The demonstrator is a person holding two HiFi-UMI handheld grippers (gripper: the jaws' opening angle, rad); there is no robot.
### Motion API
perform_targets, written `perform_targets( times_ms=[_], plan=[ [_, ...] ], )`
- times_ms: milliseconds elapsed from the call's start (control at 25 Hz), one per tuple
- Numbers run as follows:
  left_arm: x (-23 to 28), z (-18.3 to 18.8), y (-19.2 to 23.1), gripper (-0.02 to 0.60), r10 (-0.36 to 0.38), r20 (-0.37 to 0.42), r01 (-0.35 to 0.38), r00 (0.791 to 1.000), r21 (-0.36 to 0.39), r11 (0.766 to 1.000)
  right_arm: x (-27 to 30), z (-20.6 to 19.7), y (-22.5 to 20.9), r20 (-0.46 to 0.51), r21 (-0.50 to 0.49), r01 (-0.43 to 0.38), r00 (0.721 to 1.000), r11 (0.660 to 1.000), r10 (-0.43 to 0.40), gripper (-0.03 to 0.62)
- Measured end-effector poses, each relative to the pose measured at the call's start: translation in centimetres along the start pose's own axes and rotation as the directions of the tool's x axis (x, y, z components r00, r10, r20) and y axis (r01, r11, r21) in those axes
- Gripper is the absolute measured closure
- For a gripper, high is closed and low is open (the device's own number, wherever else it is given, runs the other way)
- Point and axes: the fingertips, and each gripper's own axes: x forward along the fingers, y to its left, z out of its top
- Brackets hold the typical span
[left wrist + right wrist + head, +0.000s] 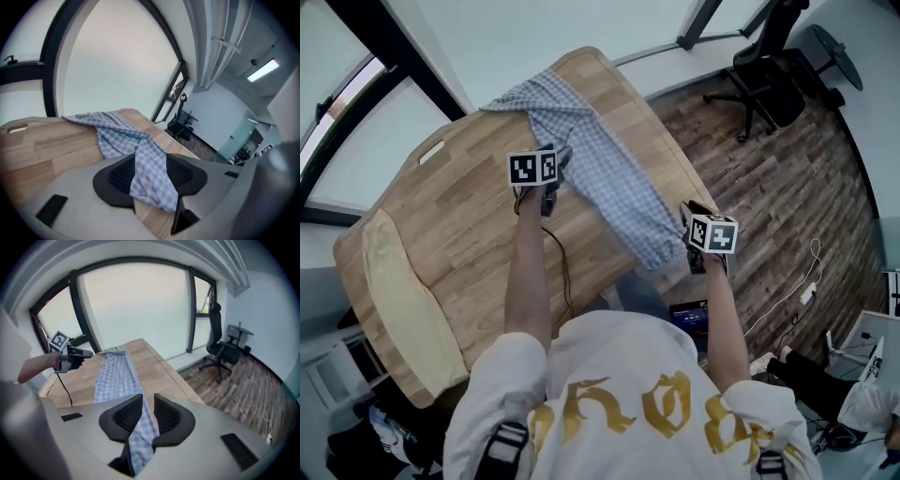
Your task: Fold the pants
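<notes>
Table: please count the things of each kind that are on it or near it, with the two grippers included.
checked pants: 1
wooden table: 1
pale yellow pad: 1
office chair: 1
grippers, the left gripper and the right gripper: 2
Total: 6

The left arm [528, 272] and right arm [724, 319] reach forward, the left gripper [151, 173] pinching the pants [609, 178] in wide jaws, the right gripper [148, 416] tipped down, jaws a little apart around them.
</notes>
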Motion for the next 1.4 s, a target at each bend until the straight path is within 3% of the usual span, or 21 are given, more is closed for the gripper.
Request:
perform_targets(
  times_ms=[160,320,600,920,1040,1120,1400],
  plan=[
    [-3.4,2.7,4.6,0.351,0.077,0.063,-0.074,0.995,-0.048,0.996,-0.1,7.7,3.9,0.134,-0.096,-0.067,0.988,0.993,0.080,0.517],
    [-5.4,3.8,7.6,0.351,0.138,0.087,-0.131,0.987,-0.078,0.988,1.3,13.3,7.9,0.233,-0.119,-0.179,0.951,0.977,0.203,0.525],
    [-6.6,4.2,12.2,0.351,0.226,0.066,-0.219,0.972,-0.101,0.970,8.0,18.8,15.7,0.157,-0.274,-0.312,0.919,0.910,0.362,0.560],
    [-4.1,7.2,18.1,0.350,0.291,0.040,-0.284,0.956,-0.118,0.951,18.2,24.2,24.8,0.015,-0.476,-0.450,0.855,0.756,0.518,0.563],
    [-2.1,8.3,19.5,0.350,0.290,0.046,-0.285,0.956,-0.095,0.954,22.2,25.5,27.1,-0.043,-0.558,-0.466,0.842,0.686,0.537,0.506],
    [-0.8,9.0,20.5,0.350,0.287,0.044,-0.283,0.957,-0.083,0.956,24.7,25.9,28.4,-0.083,-0.605,-0.472,0.838,0.641,0.539,0.450],
    [2.8,9.0,22.5,0.350,0.213,-0.016,-0.214,0.977,-0.023,0.977,31.5,23.8,30.5,-0.209,-0.722,-0.467,0.850,0.511,0.483,0.432]
  ],
)
